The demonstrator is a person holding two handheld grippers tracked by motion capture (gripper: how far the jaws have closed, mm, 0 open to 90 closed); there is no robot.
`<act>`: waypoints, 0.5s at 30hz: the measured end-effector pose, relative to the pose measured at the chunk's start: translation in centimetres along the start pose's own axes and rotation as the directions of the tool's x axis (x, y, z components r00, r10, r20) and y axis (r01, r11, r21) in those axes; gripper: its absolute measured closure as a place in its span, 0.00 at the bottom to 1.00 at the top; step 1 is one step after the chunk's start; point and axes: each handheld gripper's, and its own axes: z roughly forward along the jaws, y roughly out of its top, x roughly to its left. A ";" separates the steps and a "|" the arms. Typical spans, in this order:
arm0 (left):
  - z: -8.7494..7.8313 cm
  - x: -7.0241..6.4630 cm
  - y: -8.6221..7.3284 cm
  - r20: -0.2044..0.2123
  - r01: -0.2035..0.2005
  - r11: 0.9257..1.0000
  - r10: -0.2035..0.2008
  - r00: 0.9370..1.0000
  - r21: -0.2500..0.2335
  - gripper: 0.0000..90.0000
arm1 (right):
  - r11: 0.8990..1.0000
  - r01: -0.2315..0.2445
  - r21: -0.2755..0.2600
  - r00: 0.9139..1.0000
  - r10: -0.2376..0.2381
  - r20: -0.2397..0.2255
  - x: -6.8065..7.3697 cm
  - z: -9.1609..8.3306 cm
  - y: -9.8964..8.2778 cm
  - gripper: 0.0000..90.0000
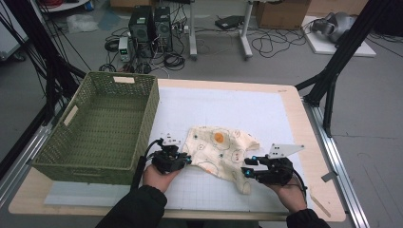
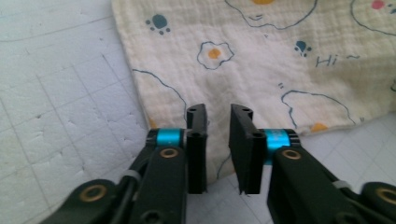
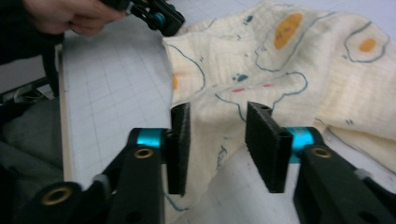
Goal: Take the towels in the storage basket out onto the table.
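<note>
A cream cloth [image 1: 221,151] printed with fried eggs, paw marks and blue outlines is spread, rumpled, on the near middle of the desk, closer to the near edge than to the far one. Its near left edge is met by the left gripper [image 1: 187,160], whose jaws are seen in the left gripper view [image 2: 218,149] parted by a narrow gap above the cloth's border, with nothing pinched between the pads. The cloth's near right corner is approached by the right gripper [image 1: 247,172]; in the right gripper view [image 3: 218,147] its jaws are set wider apart, the cloth's trailing corner lying below and between them without being pressed.

The cloth is carried by a white gridded mat [image 1: 228,107] that covers most of the pale wooden desk [image 1: 306,137]. The desk's left edge is taken up by a green woven basket [image 1: 102,123], just beside the cloth. Beyond the far edge, a grey floor [image 1: 370,95] is strewn with cables; two black computer towers [image 1: 151,26], a cardboard box [image 1: 283,13] and black frame legs [image 1: 332,76] are stood there.
</note>
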 end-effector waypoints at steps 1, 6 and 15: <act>0.2 0.0 0.0 -0.005 -0.003 1.000 0.003 1.000 0.002 0.80 | 1.000 -0.005 0.011 1.000 0.005 -0.007 0.1 0.2 0.1 0.62; 0.9 0.1 -0.1 -0.030 -0.018 1.000 0.018 0.999 0.003 0.83 | 0.997 0.007 0.072 1.000 -0.007 -0.003 0.0 1.7 -0.1 0.63; 0.6 0.0 -0.2 -0.043 -0.043 0.999 0.044 0.998 0.016 0.99 | 0.978 0.055 0.200 0.998 -0.059 0.015 -0.3 4.1 -0.5 0.90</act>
